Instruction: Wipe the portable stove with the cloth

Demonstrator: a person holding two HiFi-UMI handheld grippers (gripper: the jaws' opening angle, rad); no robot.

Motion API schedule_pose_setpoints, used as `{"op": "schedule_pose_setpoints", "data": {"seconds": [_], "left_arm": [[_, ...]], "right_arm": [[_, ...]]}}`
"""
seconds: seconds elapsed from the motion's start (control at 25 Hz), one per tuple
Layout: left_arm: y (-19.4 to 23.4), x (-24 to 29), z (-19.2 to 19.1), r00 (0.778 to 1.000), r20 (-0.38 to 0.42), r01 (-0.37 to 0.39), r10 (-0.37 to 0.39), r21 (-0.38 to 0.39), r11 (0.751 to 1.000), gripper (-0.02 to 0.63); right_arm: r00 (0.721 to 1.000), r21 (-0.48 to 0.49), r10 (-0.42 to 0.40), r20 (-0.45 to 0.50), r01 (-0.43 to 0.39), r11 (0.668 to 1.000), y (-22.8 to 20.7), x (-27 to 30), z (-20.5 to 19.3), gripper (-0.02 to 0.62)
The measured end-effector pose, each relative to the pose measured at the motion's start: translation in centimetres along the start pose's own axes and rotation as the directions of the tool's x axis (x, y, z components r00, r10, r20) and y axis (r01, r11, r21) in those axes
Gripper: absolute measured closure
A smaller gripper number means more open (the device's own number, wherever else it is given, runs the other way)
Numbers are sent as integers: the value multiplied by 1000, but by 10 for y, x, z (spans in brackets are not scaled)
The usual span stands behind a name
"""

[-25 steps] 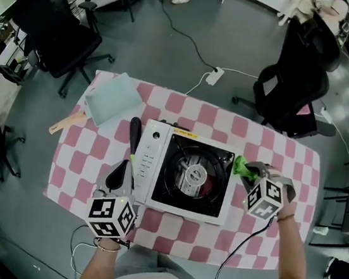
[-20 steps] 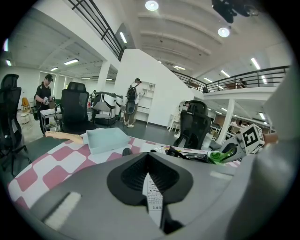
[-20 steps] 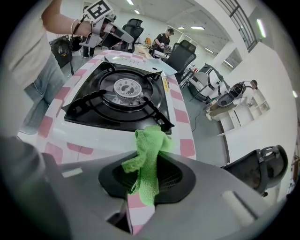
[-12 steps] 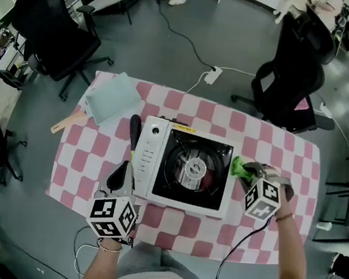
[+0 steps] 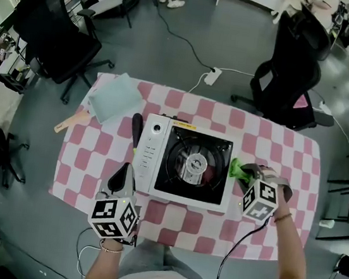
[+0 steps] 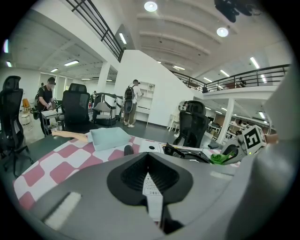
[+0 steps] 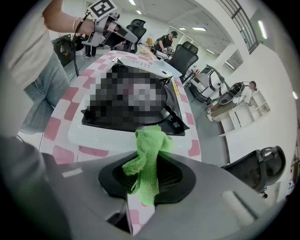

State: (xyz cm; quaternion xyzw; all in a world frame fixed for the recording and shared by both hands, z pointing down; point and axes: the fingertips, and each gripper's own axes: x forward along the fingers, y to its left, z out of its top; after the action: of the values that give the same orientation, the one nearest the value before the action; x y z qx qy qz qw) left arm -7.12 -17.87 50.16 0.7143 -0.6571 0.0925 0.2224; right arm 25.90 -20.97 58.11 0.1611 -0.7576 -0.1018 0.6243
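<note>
The white portable stove (image 5: 152,164) with its black burner top stands in the middle of the pink checked table (image 5: 287,157). A green cloth (image 5: 239,170) hangs from my right gripper (image 5: 244,172), which is shut on it right beside the stove's right edge. In the right gripper view the cloth (image 7: 147,157) droops from the jaws just short of the stove's white rim (image 7: 93,140). My left gripper (image 5: 120,176) is shut and holds nothing, near the table's front edge and left of the stove's control panel. Its view shows the stove (image 6: 154,148) ahead.
A pale blue tray (image 5: 115,98), a wooden tool (image 5: 69,122) and a black-handled utensil (image 5: 136,128) lie on the table's left part. Black office chairs (image 5: 290,87) (image 5: 61,31) stand around the table. A power strip (image 5: 213,77) with its cable lies on the floor behind.
The head view has shifted a little. Both grippers stay about where they were beside the stove, the cloth still in the right one.
</note>
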Motion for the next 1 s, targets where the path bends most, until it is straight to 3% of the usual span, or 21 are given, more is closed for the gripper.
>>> {"op": "schedule_pose_setpoints", "data": {"seconds": [1.0], "left_arm": [[-7, -30, -5, 998, 1, 60, -60, 34, 998, 606]], "right_arm": [[1000, 40, 1, -18, 0, 999, 62, -21, 3, 506]]}}
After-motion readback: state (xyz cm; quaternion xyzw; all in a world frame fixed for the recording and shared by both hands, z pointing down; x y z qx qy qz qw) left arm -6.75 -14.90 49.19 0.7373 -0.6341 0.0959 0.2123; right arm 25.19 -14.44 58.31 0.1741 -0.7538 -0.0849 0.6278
